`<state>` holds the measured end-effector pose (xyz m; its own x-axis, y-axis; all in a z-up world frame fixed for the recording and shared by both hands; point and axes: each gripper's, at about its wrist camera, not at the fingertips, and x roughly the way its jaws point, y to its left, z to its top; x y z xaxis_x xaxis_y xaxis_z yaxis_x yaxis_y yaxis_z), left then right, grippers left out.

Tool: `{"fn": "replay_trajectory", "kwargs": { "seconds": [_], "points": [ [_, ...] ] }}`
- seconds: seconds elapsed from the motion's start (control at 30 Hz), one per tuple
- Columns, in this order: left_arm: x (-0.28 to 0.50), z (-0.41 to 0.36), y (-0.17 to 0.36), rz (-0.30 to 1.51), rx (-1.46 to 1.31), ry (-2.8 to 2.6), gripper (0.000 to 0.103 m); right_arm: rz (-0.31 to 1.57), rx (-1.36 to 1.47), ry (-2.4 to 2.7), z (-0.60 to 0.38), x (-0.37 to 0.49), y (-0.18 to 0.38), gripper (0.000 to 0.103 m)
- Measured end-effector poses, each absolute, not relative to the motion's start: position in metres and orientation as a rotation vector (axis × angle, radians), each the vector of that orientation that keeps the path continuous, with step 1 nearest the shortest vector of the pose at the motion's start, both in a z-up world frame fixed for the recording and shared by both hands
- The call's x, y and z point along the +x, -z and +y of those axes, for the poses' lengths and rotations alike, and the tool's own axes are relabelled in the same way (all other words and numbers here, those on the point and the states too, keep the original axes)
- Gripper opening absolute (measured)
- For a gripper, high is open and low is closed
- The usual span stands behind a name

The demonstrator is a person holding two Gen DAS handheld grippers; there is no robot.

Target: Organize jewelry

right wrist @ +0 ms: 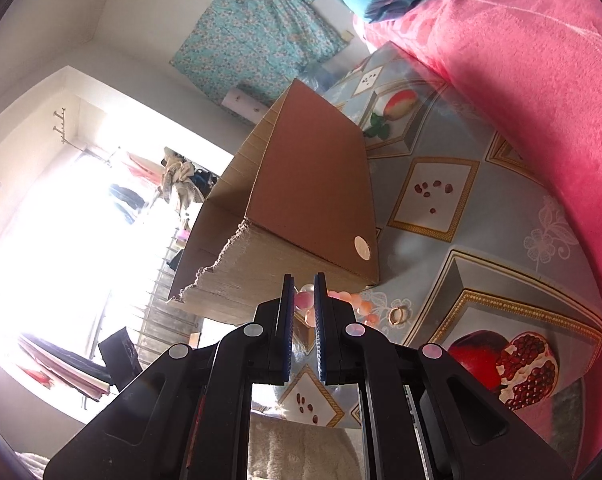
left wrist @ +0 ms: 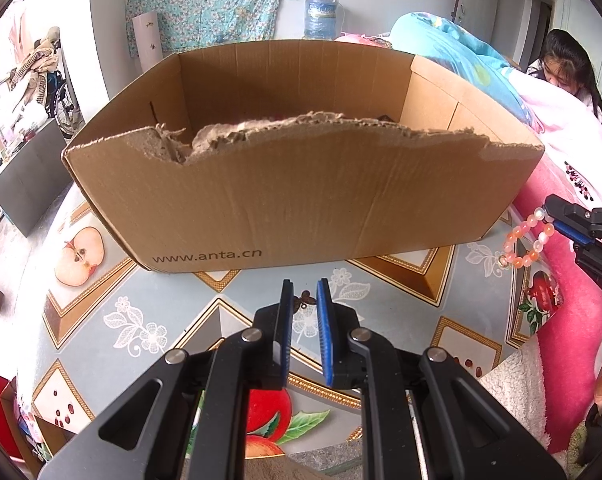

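A pink and orange bead bracelet (left wrist: 527,238) hangs from my right gripper (left wrist: 551,210), which is shut on it at the right of the open cardboard box (left wrist: 301,208). In the right wrist view the beads (right wrist: 305,300) sit between the fingers of that gripper (right wrist: 303,280), close to the box's corner (right wrist: 313,196). My left gripper (left wrist: 304,286) is slightly open and empty, low over the tablecloth in front of the box's torn front wall. A small dark trinket (left wrist: 303,300) lies on the cloth just beyond its fingertips. A gold ring (right wrist: 397,315) lies on the cloth near the box.
The table (left wrist: 113,320) has a fruit-patterned cloth. A pink blanket (left wrist: 573,304) and bedding lie at the right. A person (left wrist: 567,68) sits behind the bedding. A water jug (left wrist: 321,16) stands behind the box. Shelves and clothes stand at the left.
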<state>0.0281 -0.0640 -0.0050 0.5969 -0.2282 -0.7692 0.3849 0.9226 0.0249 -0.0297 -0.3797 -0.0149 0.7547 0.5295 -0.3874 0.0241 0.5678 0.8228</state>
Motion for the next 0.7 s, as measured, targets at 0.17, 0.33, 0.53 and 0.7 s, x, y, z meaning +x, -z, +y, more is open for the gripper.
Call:
{"fn": "replay_trajectory", "kwargs": {
  "seconds": [0.17,0.33,0.53,0.7],
  "points": [
    [0.022,-0.064,0.001,0.852,0.199,0.36,0.011,0.654,0.963,-0.368,-0.378,-0.032,0.011,0.008],
    [0.017,-0.065,-0.003,0.845,0.2,0.364,0.011,0.647,0.97,-0.399,-0.375,-0.034,0.006,0.008],
    [0.014,-0.065,-0.006,0.836,0.2,0.366,0.011,0.635,0.972,-0.443,-0.372,-0.034,-0.002,0.008],
    [0.014,-0.063,-0.008,0.834,0.192,0.366,0.011,0.613,0.958,-0.452,-0.371,-0.035,-0.014,0.008]
  ]
}}
